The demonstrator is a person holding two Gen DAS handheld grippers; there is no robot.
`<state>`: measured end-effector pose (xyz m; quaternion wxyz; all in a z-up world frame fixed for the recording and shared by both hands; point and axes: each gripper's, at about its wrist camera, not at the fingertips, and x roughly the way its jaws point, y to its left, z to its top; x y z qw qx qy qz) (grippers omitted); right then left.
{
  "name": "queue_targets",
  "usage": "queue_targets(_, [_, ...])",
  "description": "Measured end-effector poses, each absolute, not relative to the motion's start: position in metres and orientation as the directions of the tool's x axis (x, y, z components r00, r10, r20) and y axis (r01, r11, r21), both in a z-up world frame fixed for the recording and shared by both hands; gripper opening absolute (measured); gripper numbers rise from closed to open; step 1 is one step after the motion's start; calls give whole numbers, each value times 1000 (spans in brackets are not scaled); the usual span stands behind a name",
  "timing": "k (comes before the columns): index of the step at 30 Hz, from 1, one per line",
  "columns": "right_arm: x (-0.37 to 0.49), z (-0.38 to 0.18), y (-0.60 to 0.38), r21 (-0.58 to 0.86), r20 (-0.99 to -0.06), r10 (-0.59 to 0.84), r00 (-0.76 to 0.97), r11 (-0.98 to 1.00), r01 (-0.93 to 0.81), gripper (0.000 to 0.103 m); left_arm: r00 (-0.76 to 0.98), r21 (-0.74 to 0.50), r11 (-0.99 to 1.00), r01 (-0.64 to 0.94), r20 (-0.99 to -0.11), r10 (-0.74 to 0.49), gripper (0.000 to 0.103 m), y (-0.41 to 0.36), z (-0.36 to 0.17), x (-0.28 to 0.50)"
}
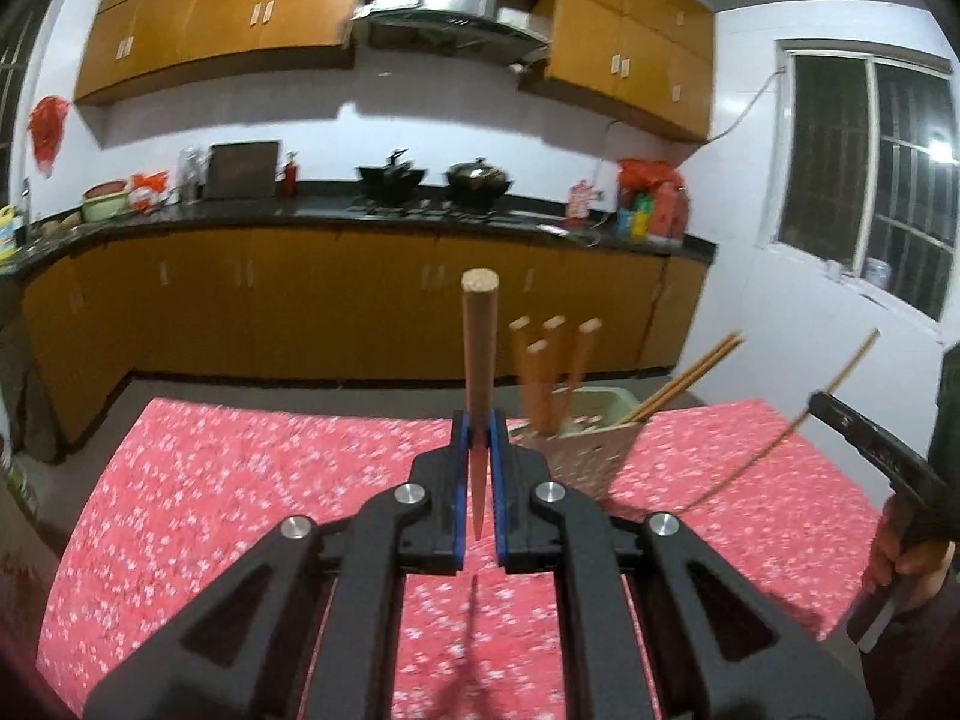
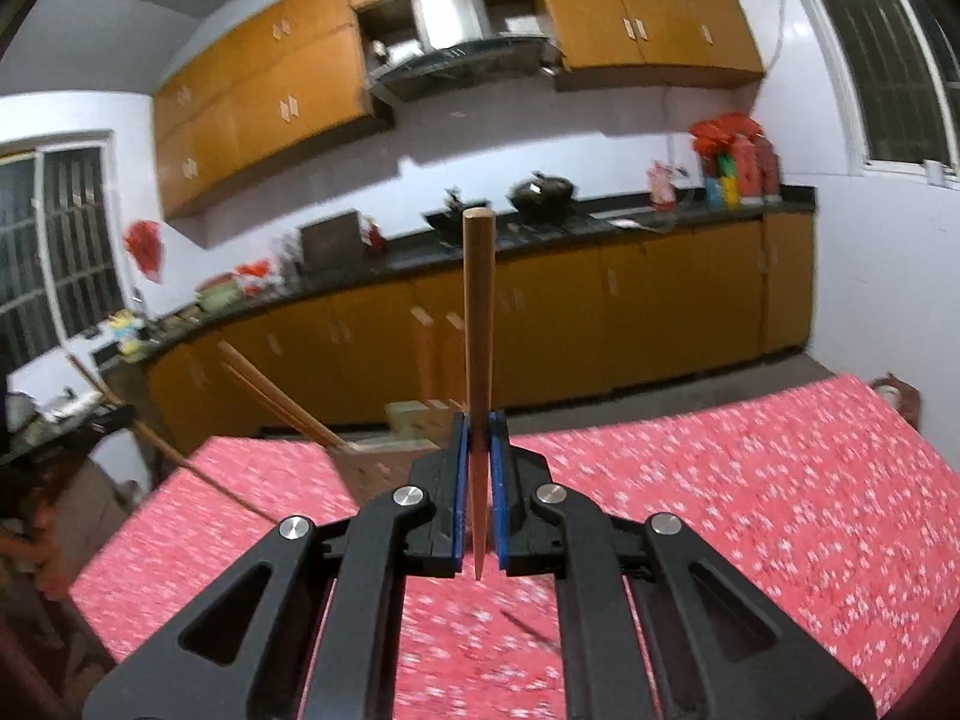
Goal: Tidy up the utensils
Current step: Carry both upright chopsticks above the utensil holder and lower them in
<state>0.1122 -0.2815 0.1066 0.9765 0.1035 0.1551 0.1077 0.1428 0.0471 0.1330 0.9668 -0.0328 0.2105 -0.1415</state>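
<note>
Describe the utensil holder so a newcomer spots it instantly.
Start at the red floral tablecloth. At its far edge, ahead of the left gripper, stands the holder, a pale perforated box. It alone has chopsticks sticking out of its top.

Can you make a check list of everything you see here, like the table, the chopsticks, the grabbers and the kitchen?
Surface: table with red flowery cloth.
Job's things: utensil holder with chopsticks standing in it; two more chopsticks held.
Clutter: nothing seen on the cloth.
Grippers: left gripper shut on a chopstick; right gripper shut on another chopstick.
Cables: wire on the wall by the window.
Surroundings: wooden cabinets, woks on the stove, window.
</note>
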Motion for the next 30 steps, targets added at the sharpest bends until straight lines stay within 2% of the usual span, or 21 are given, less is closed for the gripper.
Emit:
queue_targets(5, [105,136,-277,255,-208,310,928,933,-255,8,858,-127,931,344,-361,-366,8,27,154,136])
queue_targets(9, [108,155,-268,240,-143,295,945,936,-256,8,866,-132,920,370,-309,-393,8,11,171,139])
queue_targets(17, [124,169,-246,196,-53,246,968,953,-232,8,922,-165,935,315,-183,-342,8,-7,201,165])
queue_targets(20, [142,163,-239,184,-71,238,969,958,-222,8,929,-157,943,293,-187,-320,8,-13,202,178])
queue_targets(30, [179,130,-220,131,-193,206,959,974,-183,8,902,-139,949,283,-299,-312,8,-30,170,215])
